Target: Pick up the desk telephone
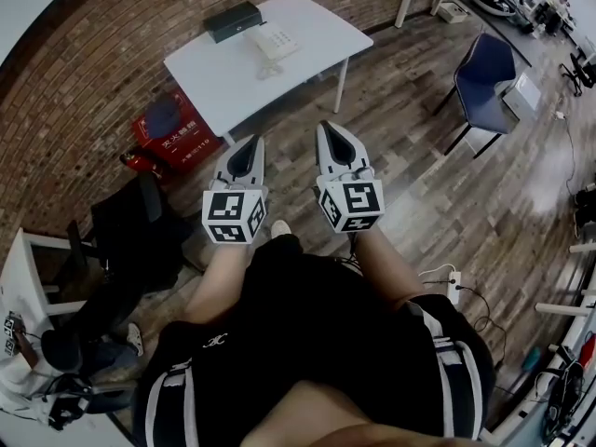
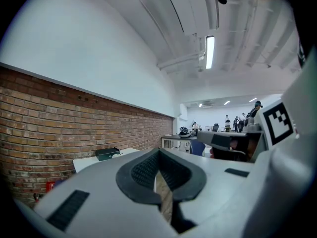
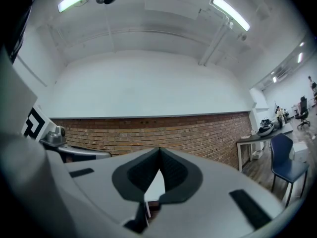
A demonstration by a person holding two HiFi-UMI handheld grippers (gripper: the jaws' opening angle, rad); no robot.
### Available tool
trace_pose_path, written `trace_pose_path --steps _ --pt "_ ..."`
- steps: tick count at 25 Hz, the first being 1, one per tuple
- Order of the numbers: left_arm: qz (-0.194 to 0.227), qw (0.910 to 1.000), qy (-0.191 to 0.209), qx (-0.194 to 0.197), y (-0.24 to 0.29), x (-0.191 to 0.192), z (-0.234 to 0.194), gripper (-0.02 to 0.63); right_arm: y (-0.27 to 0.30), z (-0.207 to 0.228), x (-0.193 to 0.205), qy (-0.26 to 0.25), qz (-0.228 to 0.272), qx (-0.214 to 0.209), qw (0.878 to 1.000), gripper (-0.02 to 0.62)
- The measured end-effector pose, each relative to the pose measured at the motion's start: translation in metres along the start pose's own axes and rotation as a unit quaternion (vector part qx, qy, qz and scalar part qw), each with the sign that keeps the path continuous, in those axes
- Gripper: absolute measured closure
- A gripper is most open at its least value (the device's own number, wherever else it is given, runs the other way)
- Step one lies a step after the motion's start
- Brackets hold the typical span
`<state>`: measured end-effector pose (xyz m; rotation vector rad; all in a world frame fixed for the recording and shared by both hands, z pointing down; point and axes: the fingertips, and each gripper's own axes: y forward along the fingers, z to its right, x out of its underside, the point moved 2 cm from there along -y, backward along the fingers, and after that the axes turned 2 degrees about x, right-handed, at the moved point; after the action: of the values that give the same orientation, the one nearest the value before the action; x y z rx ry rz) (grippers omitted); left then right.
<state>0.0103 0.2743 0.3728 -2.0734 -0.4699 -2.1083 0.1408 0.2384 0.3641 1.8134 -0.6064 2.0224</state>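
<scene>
The white desk telephone (image 1: 273,43) sits on the white rectangular table (image 1: 317,28) by the red brick wall (image 1: 112,26), just beside a flat black box (image 1: 233,20). Well short of it, side by side, are the grey left gripper (image 1: 252,145) and grey right gripper (image 1: 328,134) — each with its dark ribbed pads (image 2: 146,171) pressed together, nothing between them

Head view down, gripper views toward table (image 1: 317,26)
</scene>
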Motion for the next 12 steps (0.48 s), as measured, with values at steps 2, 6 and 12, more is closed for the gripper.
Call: trace_pose_path --steps 2,6,12 --pt "0.003 1.0 0.001 0.002 0.003 0.001 0.001 0.607 0.001 0.002 0.001 0.002 0.002 0.0 1.0 0.597" --pt "0.005 1.0 -0.001 0.008 0.009 0.004 0.001 0.607 0.007 0.006 0.009 0.007 -0.003 -0.001 1.0 0.597" --pt "0.007 0.9999 -0.006 0.011 0.026 0.007 -0.007 0.607 0.026 0.011 0.01 0.004 -0.005 -0.012 1.0 0.597"
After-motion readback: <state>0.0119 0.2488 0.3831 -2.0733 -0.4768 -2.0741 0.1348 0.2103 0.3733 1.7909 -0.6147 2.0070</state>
